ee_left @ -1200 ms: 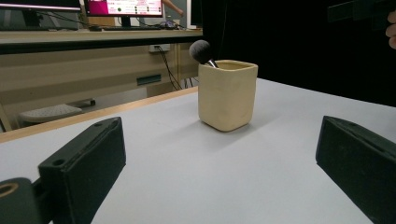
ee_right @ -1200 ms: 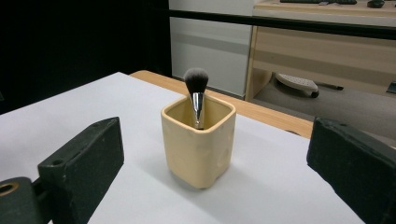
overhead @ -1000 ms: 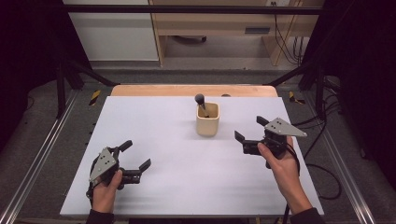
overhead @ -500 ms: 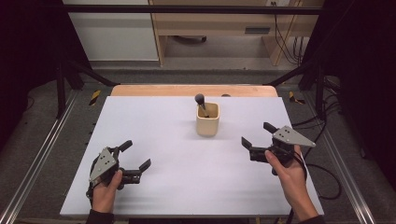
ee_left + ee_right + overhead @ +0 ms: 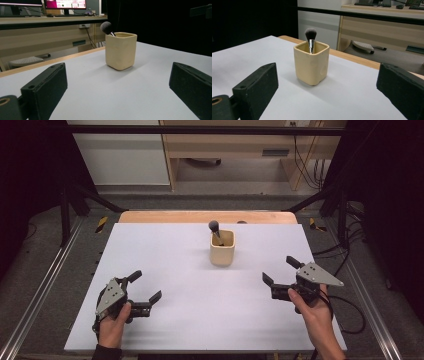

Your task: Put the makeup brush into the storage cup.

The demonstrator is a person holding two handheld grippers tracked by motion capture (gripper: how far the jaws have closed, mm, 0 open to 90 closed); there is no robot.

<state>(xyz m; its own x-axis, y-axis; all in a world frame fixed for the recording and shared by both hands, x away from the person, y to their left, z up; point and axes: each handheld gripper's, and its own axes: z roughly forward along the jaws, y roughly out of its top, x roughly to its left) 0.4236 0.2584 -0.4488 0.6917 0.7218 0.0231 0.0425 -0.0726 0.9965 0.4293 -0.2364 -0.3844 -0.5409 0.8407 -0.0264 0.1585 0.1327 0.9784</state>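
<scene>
Brush (image 5: 214, 226) stands head-up in the cream cup (image 5: 222, 251), upper centre of the high view, leaning on the rim's upper-left corner. Your right gripper (image 5: 281, 279) sits lower right with jaws apart and empty; your left gripper (image 5: 145, 289), lower left, is spread wide too. Both are well apart from the cup. Go for the brush off-centre and you'll likely knock the cup's rim and tip it. Pinch the soft bristles rather than the metal ferrule and it may slip.
</scene>
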